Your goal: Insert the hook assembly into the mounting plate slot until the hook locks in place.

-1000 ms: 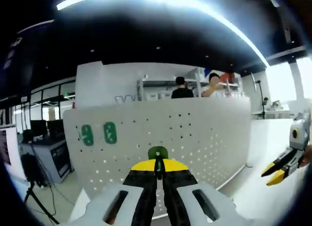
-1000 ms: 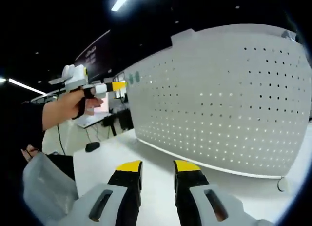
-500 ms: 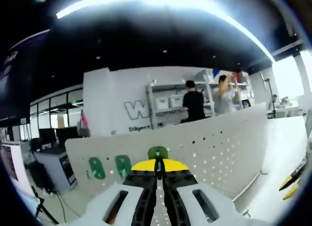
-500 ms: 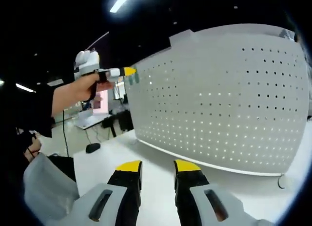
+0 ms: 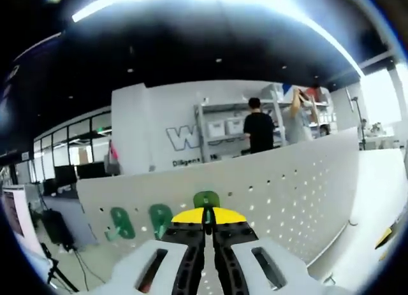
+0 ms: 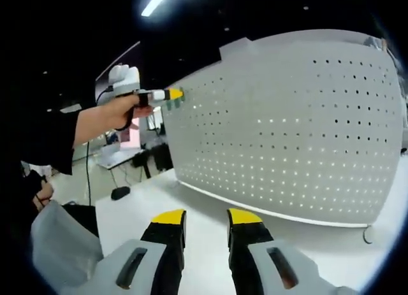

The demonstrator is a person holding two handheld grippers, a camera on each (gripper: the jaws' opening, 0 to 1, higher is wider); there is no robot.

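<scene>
My left gripper [image 5: 205,213] is shut on a small green hook [image 5: 206,199], whose rounded top sticks out above the yellow jaw tips. It points at the upper edge of the white perforated mounting plate [image 5: 290,193]. Two green hooks [image 5: 121,223] hang on the plate to the left of it. In the right gripper view, a hand holds the left gripper [image 6: 171,94] close to the plate's [image 6: 287,136] top left corner, beside green pieces [image 6: 179,101]. Whether they touch I cannot tell. My right gripper [image 6: 206,218] stands open and empty over the white table [image 6: 143,202].
Two people [image 5: 260,126] stand at shelves behind the plate. A dark rounded object [image 6: 120,192] lies on the table's left part, and a cable [image 6: 368,236] at the plate's lower right. A tripod [image 5: 52,269] stands on the floor at the left.
The left gripper has risen and moved toward the plate's top left corner with the hook in it. The right gripper has stayed still and open.
</scene>
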